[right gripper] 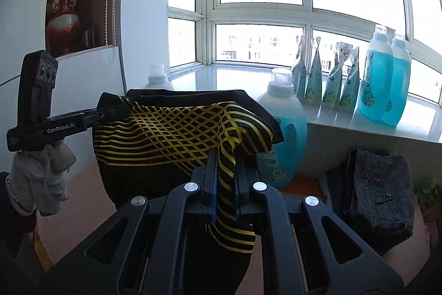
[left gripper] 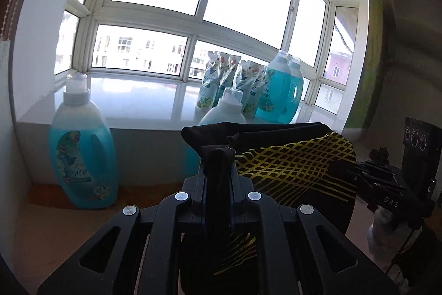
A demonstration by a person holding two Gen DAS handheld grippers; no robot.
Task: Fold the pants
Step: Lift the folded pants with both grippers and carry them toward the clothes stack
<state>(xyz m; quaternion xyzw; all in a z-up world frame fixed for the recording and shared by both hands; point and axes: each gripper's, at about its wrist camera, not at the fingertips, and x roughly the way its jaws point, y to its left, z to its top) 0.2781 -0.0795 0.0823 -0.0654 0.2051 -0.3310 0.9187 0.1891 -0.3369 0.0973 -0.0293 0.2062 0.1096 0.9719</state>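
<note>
Black pants with a yellow grid print (left gripper: 292, 165) hang in the air, stretched between my two grippers. My left gripper (left gripper: 219, 156) is shut on the plain black edge of the pants. My right gripper (right gripper: 225, 159) is shut on a yellow-striped fold of the pants (right gripper: 171, 134). In the left wrist view the right gripper (left gripper: 356, 170) shows at the right, pinching the far end. In the right wrist view the left gripper (right gripper: 110, 111) shows at the left, held by a gloved hand, pinching the other corner. The lower pants hang behind my gripper bodies.
A white window sill (left gripper: 132, 98) carries blue detergent bottles (right gripper: 386, 85) and refill pouches (right gripper: 328, 79). More bottles stand on the tan table (left gripper: 80, 145) (right gripper: 284, 134). A folded grey garment (right gripper: 378, 192) lies at the right. A shelf with a vase (right gripper: 65, 18) is at the left.
</note>
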